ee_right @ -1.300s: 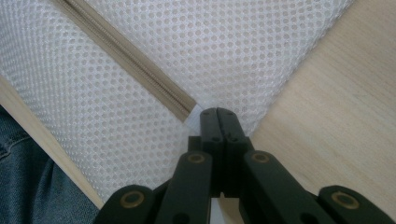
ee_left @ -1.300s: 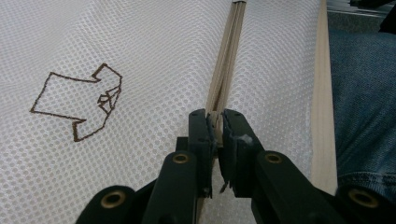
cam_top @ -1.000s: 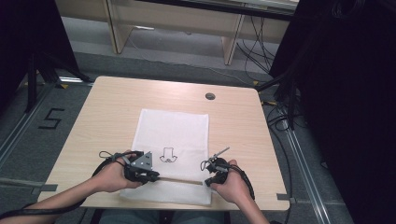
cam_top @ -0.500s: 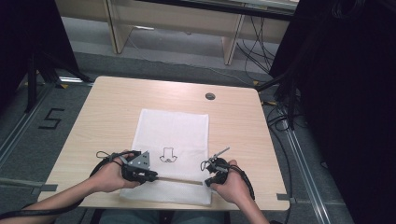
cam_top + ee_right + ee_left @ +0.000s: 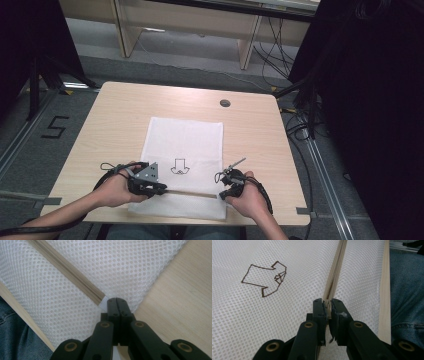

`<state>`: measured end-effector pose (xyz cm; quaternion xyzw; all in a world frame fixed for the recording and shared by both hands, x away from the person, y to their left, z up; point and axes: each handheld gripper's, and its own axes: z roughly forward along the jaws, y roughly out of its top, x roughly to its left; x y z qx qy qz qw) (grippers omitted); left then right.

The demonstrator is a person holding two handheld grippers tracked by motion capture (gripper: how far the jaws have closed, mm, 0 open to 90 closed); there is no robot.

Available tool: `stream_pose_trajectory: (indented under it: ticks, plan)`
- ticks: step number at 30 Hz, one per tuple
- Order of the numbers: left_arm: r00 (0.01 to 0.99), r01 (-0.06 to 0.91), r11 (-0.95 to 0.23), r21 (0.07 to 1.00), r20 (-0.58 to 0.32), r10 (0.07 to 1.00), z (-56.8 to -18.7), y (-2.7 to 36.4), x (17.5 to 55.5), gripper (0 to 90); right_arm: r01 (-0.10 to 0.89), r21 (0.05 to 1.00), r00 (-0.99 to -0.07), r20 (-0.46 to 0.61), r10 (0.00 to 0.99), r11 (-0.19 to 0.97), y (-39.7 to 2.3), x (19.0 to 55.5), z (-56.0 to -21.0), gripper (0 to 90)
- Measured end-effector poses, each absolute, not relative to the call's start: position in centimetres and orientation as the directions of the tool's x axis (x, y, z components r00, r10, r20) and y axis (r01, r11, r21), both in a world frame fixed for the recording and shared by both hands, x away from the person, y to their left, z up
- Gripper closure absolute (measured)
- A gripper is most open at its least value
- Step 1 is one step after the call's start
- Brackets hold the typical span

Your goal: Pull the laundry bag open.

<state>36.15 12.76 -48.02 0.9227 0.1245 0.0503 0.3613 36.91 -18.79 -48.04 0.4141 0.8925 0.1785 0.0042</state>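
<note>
Scene: A person at a light wooden table (image 5: pixel 120 107) works a white mesh laundry bag (image 5: pixel 182 137) with a two-jaw gripper in each hand.

Bag: It lies flat near the table's front edge, its tan zipper (image 5: pixel 192 192) running crosswise between the two hands; a small shirt outline (image 5: pixel 179 166) is printed just beyond that line.

Left gripper (image 5: pixel 327 307): Its jaws are clamped on the zipper at the bag's left end, a small pale piece pinched between the pads. It reads as the slider or pull, though the part is too small to name with certainty.

Right gripper (image 5: pixel 116 302): Its jaws are pressed together on the white fabric tab at the zipper's right end, beside the bag's corner, where mesh gives way to bare wood.

Done: Both ends of the zipper are gripped. From the right gripper view the teeth look meshed up to the tab, and the high view shows one unbroken tan line, so the bag appears zipped at this point.

Left: By the look of it, the whole run of the zipper, with the right hand anchoring the end while the left draws along the track.

Hard to make out: Which way the slider faces, and whether anything lies inside the bag. In the high view the hands cover both jaw tips. The person's lap in blue denim (image 5: pixel 407 290) shows past the table edge.
</note>
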Motion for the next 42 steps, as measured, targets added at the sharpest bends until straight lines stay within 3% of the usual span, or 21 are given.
stream_pose_trajectory:
  ticks: [42]
  plan:
    - [0.954, 0.225, -0.68, 0.698, -0.015, 0.3, -47.8, 13.6, 36.3, 82.0, 0.734, 0.313, -0.661, 0.128, 0.739, 0.602, -18.6, 36.8, -47.9, 90.0]
